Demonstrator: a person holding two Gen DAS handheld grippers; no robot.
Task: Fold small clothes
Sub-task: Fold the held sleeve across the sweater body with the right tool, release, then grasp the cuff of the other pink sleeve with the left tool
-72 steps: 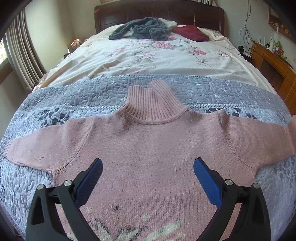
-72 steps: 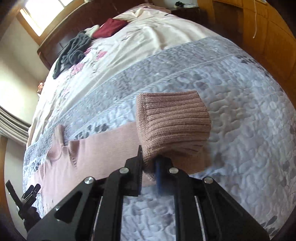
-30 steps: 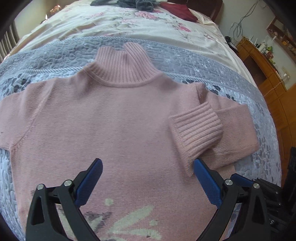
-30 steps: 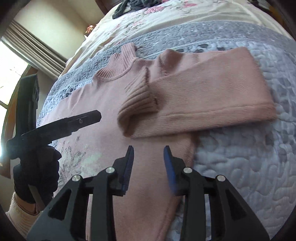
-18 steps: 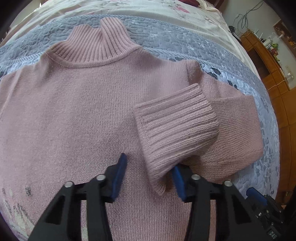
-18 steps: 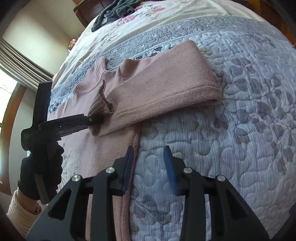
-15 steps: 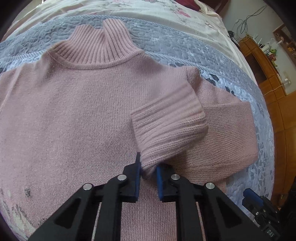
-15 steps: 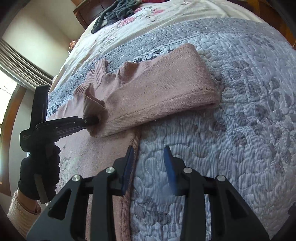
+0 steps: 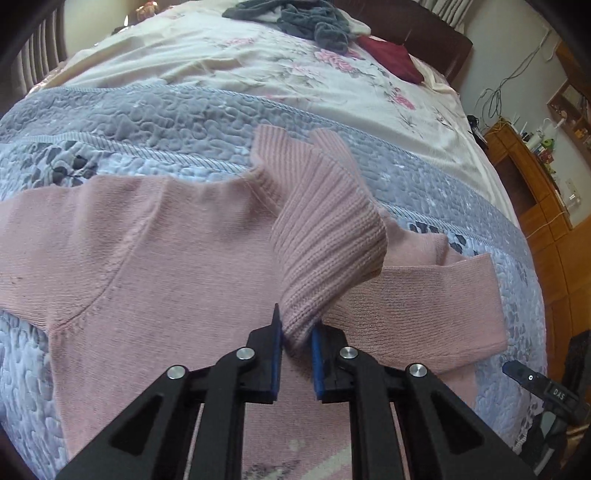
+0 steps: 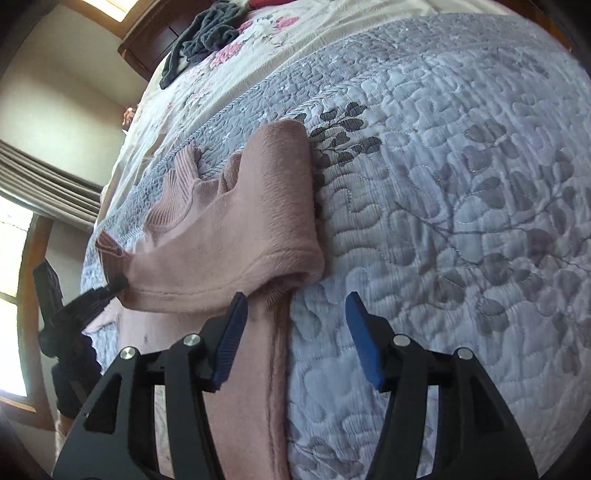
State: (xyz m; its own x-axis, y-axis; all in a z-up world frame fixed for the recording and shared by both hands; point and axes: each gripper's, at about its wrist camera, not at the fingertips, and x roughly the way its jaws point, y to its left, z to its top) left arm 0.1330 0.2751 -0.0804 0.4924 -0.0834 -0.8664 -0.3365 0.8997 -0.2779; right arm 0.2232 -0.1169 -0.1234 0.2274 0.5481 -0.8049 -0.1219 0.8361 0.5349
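Pinching the ribbed cuff [image 9: 325, 236] of the pink sweater [image 9: 155, 258] between its blue pads, our left gripper [image 9: 297, 349] is clenched on the knit. The cuff lifts off the garment's chest and stands tented above the folded sleeve [image 9: 417, 310]. The sweater lies flat, front up, on the grey quilted bedspread [image 9: 129, 118]. Its ribbed turtleneck collar [image 9: 273, 155] points toward the headboard, and the other sleeve stretches out to the left edge of the left wrist view. The folded sleeve lies doubled back across the chest, its fold near the sweater's right edge.

Our right gripper [image 10: 295, 332] is released, jaws wide apart, holding nothing. It hovers low over the sweater's side seam [image 10: 275, 369]: its left pad is above the knit, its right pad above bare quilt. From this view we see the fold of the sleeve [image 10: 280, 221] resting on the bedspread [image 10: 461, 184], and the left gripper [image 10: 114, 286] gripping the cuff at the far end.

Farther up the bed, on the floral sheet [image 9: 258, 74], lie a dark grey garment [image 9: 306, 18] and a maroon one [image 9: 391, 57]. A wooden cabinet [image 9: 532, 177] stands beside the bed.
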